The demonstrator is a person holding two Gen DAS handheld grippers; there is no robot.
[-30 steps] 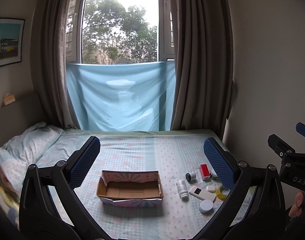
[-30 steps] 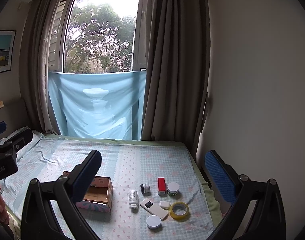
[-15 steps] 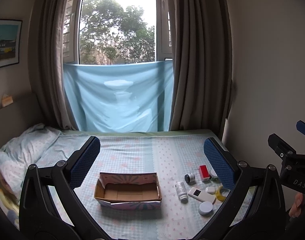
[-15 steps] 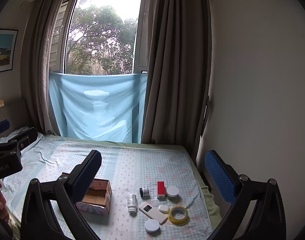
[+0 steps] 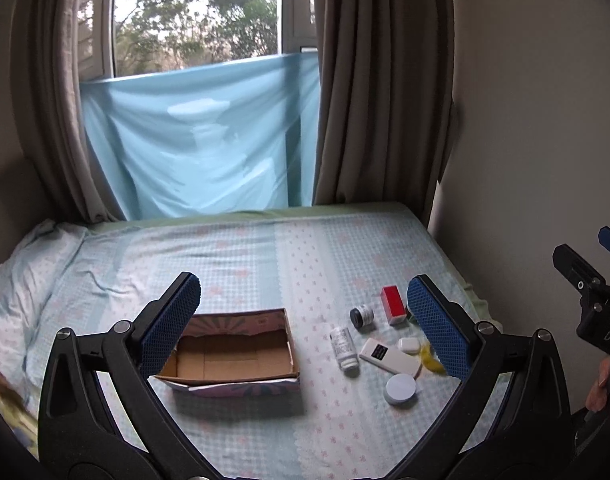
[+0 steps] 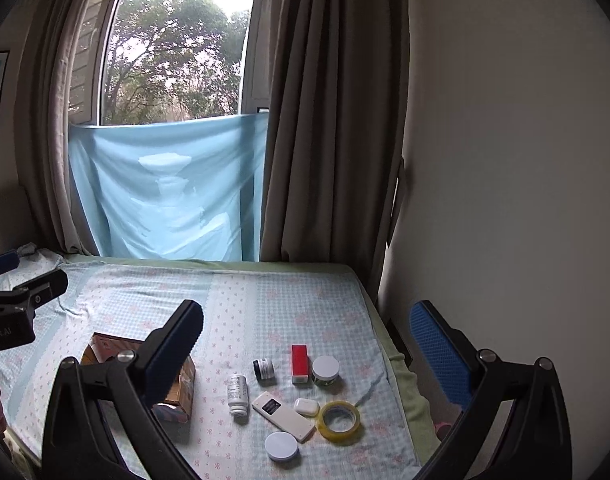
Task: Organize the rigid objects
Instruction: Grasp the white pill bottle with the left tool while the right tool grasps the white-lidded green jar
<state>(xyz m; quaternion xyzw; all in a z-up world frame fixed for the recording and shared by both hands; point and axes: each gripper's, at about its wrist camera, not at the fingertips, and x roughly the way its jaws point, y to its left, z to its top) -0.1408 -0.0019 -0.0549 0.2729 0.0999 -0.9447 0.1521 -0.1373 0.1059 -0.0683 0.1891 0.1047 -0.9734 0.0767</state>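
An open cardboard box sits empty on the bed; it also shows in the right wrist view. To its right lie several small objects: a white pill bottle, a white remote, a red block, a small dark jar, a white-lidded jar, a white earbud case, a yellow tape roll and a white round lid. My left gripper is open and empty above the box. My right gripper is open and empty above the objects.
The bed has a checked light-blue sheet, with a pillow at the left. A wall runs along the bed's right side. Curtains and a blue cloth hang at the window behind.
Both grippers have tilted down and moved closer to the bed. The box and objects appear larger. Nothing on the bed has moved.
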